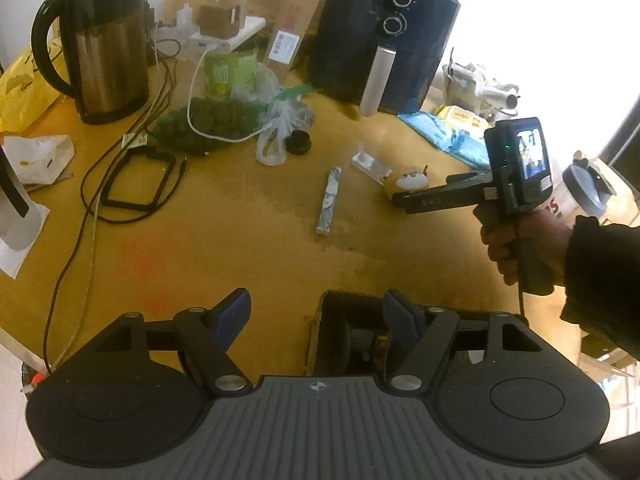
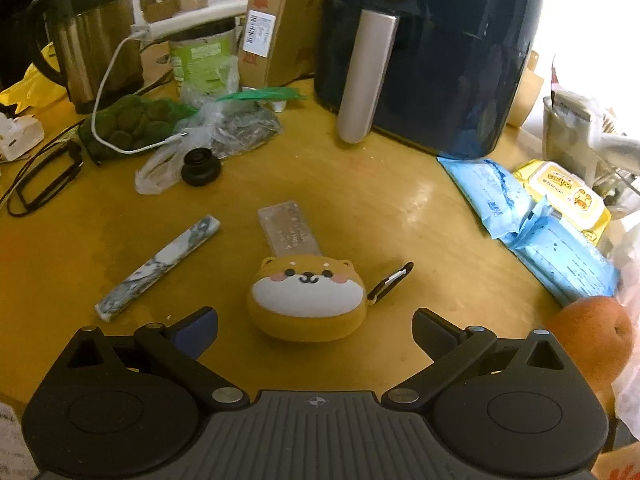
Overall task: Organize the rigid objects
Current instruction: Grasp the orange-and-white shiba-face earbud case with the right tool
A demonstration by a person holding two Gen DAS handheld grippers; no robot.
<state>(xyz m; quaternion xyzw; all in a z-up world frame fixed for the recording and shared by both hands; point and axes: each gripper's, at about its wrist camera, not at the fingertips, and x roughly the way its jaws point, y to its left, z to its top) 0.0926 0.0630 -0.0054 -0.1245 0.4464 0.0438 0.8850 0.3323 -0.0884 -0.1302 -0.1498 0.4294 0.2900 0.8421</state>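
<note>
A round yellow dog-face case [image 2: 306, 298] with a black clip lies on the wooden table [image 2: 380, 208], just ahead of my open, empty right gripper [image 2: 316, 332]. Behind it lies a clear flat plastic case [image 2: 289, 229]. A marbled stick [image 2: 158, 264] lies to its left, and it also shows in the left wrist view [image 1: 330, 199]. A black round cap [image 2: 201, 167] sits further back. My left gripper [image 1: 318, 316] is open and empty, above a dark open box [image 1: 348, 336] at the table's near edge. The right gripper [image 1: 404, 200] shows in the left wrist view beside the dog-face case [image 1: 406, 180].
A dark blue air fryer [image 2: 432, 56] stands at the back, a steel kettle [image 1: 106, 48] at the back left. Cables, a black frame [image 1: 138, 180], plastic bags and a green tin [image 2: 202, 64] crowd the left. Blue and yellow wipe packs [image 2: 532, 216] and an orange [image 2: 592, 336] lie on the right.
</note>
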